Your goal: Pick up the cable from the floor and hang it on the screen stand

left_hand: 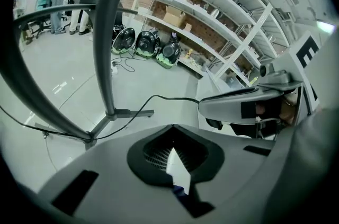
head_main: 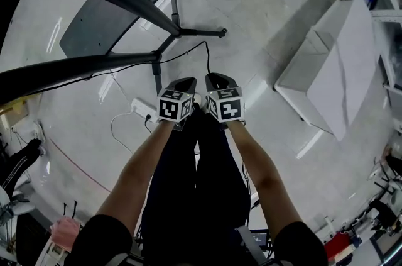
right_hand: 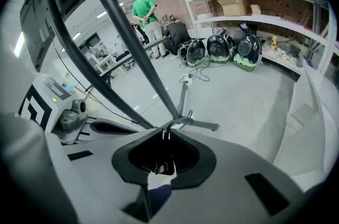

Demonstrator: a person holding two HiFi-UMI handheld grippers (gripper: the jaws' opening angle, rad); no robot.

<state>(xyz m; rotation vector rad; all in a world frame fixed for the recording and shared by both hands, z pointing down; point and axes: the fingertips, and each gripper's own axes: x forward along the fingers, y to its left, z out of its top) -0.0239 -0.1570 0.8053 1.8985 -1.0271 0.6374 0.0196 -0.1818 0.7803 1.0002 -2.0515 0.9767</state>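
My two grippers hang side by side above the floor, in front of the person's legs. The right gripper [head_main: 217,78] [right_hand: 165,151] is shut on the end of the black cable [head_main: 207,54] [right_hand: 177,123]. From there the cable runs across the floor to the base of the screen stand [head_main: 179,32]. The left gripper view also shows the cable [left_hand: 159,97] leaving the right gripper's tip. The left gripper [head_main: 183,82] [left_hand: 175,151] looks shut, with nothing between its jaws. The stand's dark legs [left_hand: 103,48] [right_hand: 132,43] rise close ahead, and its screen [head_main: 107,13] is at upper left.
A white power strip [head_main: 143,109] with a white lead lies on the floor just left of the grippers. A white table [head_main: 339,70] stands to the right. Shelving [left_hand: 212,11] with round dark units [right_hand: 220,48] below it lines the far wall. People [right_hand: 143,11] stand far behind.
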